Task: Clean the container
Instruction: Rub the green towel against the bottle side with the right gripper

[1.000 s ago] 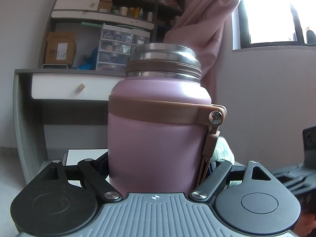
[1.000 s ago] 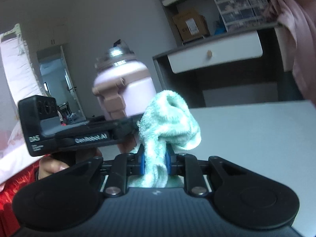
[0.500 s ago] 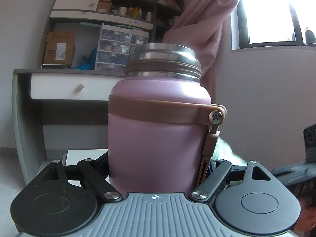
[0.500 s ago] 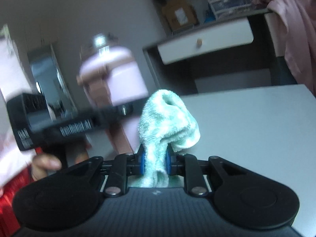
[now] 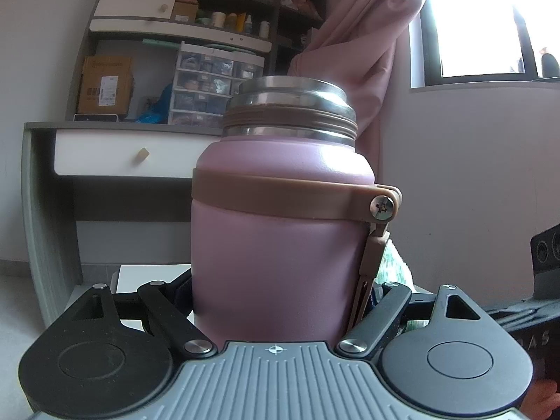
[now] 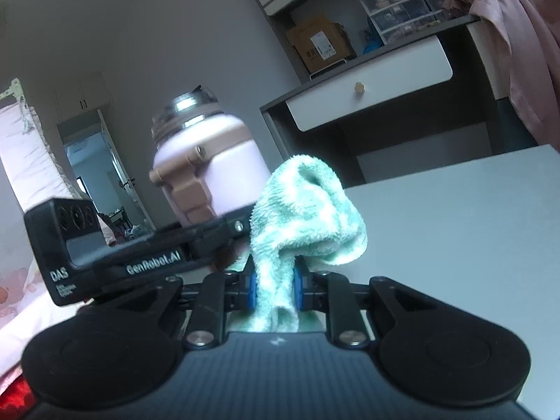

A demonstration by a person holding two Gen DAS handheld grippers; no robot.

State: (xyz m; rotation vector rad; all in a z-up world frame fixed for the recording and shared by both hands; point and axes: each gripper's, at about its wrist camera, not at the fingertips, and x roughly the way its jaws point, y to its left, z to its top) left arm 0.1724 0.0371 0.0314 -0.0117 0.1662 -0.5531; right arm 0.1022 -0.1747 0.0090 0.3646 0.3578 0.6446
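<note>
A pink insulated container [image 5: 276, 245] with a steel threaded neck, no lid and a brown band stands upright between the jaws of my left gripper [image 5: 276, 301], which is shut on its lower body. It also shows in the right wrist view [image 6: 206, 171], held by the left gripper [image 6: 147, 252]. My right gripper [image 6: 274, 288] is shut on a mint-green and white terry cloth [image 6: 304, 220], bunched up above the fingers, just right of the container. A bit of the cloth [image 5: 392, 262] peeks out behind the container's strap.
A grey tabletop [image 6: 455, 231] lies below to the right. Behind stand a desk with a white drawer [image 5: 129, 154], shelves with boxes and plastic drawers [image 5: 210, 84], a pink curtain [image 5: 357, 45] and a bright window [image 5: 490, 21].
The right gripper with the cloth has swung about beside the container and come back close to its side. The left gripper holds the container still.
</note>
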